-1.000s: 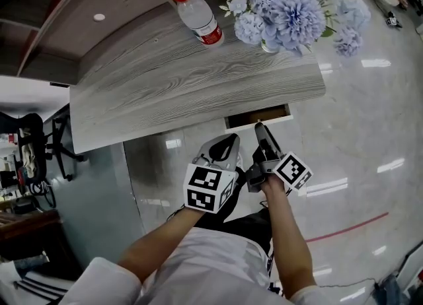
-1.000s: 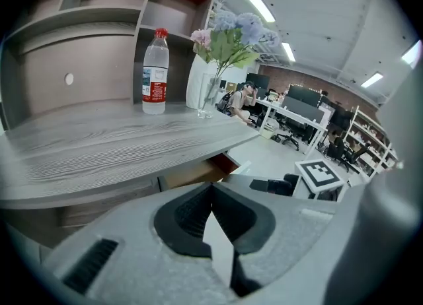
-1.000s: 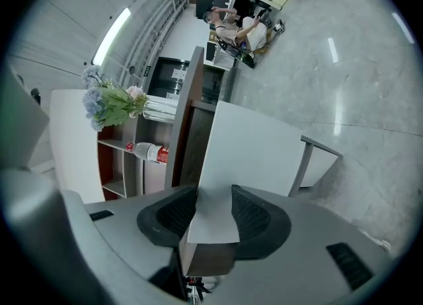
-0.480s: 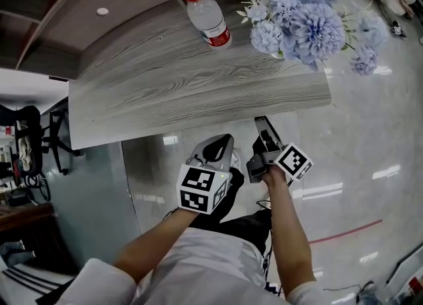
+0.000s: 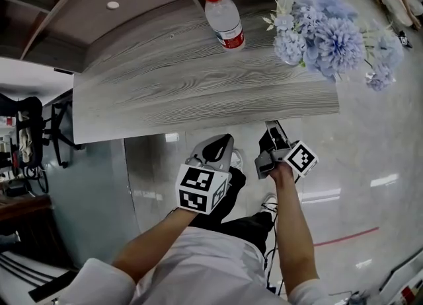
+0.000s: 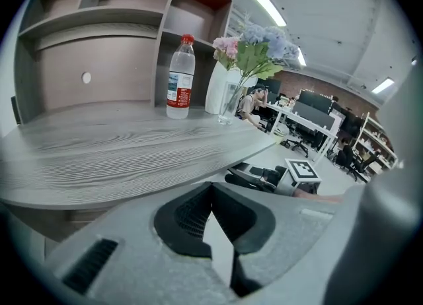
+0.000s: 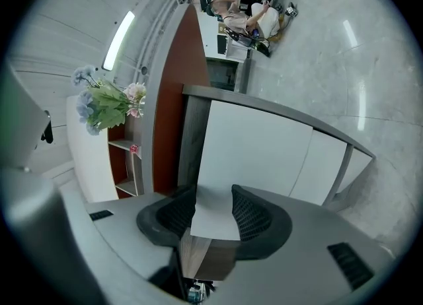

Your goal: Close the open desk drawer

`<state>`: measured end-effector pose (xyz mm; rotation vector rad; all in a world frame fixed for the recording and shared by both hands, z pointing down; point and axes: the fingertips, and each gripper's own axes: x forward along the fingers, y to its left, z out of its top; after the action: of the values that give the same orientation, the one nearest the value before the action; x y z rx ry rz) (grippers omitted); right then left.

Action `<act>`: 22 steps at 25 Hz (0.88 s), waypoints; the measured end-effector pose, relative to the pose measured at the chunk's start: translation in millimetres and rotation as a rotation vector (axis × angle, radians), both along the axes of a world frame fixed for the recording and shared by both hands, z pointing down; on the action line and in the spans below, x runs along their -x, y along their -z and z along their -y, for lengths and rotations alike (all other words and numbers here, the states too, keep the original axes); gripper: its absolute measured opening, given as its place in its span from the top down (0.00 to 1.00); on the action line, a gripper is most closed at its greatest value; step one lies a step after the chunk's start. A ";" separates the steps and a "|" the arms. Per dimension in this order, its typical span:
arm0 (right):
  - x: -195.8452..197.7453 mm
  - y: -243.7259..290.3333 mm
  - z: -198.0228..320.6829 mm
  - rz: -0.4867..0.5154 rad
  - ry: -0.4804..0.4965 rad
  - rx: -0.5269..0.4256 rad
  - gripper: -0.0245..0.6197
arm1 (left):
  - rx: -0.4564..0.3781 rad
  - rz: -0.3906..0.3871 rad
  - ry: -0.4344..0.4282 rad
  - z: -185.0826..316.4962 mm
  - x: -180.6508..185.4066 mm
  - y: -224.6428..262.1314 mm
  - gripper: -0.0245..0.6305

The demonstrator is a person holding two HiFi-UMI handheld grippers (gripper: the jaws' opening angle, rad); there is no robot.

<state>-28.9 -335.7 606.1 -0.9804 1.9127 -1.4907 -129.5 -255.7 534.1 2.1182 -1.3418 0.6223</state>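
The grey wood-grain desk top (image 5: 172, 86) fills the middle of the head view, and the drawer is hidden beneath its front edge. My right gripper (image 5: 271, 128) reaches to that edge. In the right gripper view its jaws (image 7: 215, 214) stand a little apart, clamped on a white drawer front (image 7: 215, 201), with white desk panels (image 7: 258, 148) behind. My left gripper (image 5: 225, 141) hangs beside it, short of the desk and over the floor. The left gripper (image 6: 211, 188) is shut and holds nothing, and it looks across the desk top (image 6: 119, 158).
A water bottle with a red cap (image 5: 225, 16) and a vase of blue flowers (image 5: 330, 36) stand at the desk's back. A shelf unit (image 5: 73, 6) rises behind them. Glossy floor (image 5: 370, 158) lies to the right, and dark chairs (image 5: 30, 145) stand at the far left.
A second ago the drawer stuck out from under the desk's front edge. It has slid in out of sight, with my right gripper following it to the edge. The left gripper has barely moved.
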 end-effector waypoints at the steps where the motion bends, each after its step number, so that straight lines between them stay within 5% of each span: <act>1: 0.1 -1.0 -0.2 -0.002 0.003 0.005 0.71 | -0.005 0.000 0.006 0.2 1.4 1.4 0.96; 13: -12.9 45.7 -60.0 -0.214 0.075 0.031 0.85 | -0.062 -0.042 0.046 -19.5 -24.5 34.3 0.96; 22: -21.5 127.0 -98.2 -0.517 0.196 -0.175 0.93 | -0.112 -0.062 0.070 -54.8 -52.6 66.5 0.96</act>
<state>-7.4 -237.5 479.1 -1.2099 2.5172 -1.2184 -77.0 -201.0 467.6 2.1498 -1.4396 0.4591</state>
